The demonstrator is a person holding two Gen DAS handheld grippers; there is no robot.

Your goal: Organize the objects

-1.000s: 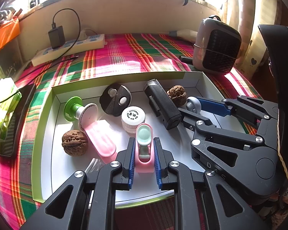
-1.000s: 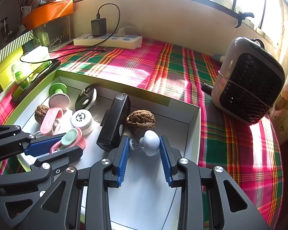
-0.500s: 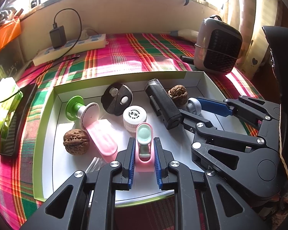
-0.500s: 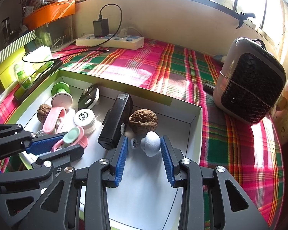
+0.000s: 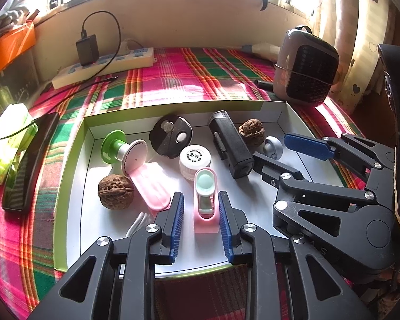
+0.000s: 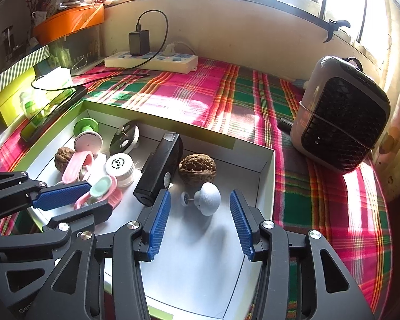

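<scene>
A shallow white cardboard box (image 5: 74,186) with a green rim sits on a checked pink-and-green cloth (image 5: 173,80). The left gripper (image 5: 201,221) has ribbed blue pads; its jaws are opening, with gaps on both sides of the smooth pink clip (image 5: 205,202) lying on the box floor between them. The right gripper (image 6: 200,221) is opening too, its pads clear of the rounded grey knob (image 6: 206,198) with a thin pin, which rests on the box floor.

Also in the box are two wrinkled brown walnuts, one near the left wall (image 5: 115,191) and one by the far wall (image 5: 252,132), one blocky black case (image 5: 230,146), one black disc (image 5: 170,136), one ridged white cap (image 5: 195,158), one flat pink tab (image 5: 150,185) and one green-and-white spool (image 5: 120,149).

Only the right wrist view shows the knob's pin and an orange tray (image 6: 69,22) on a shelf well beyond the box; only the left wrist view shows the black case's full length. Both show the grey mesh-fronted heater (image 6: 341,117) beyond the box's right corner.
</scene>
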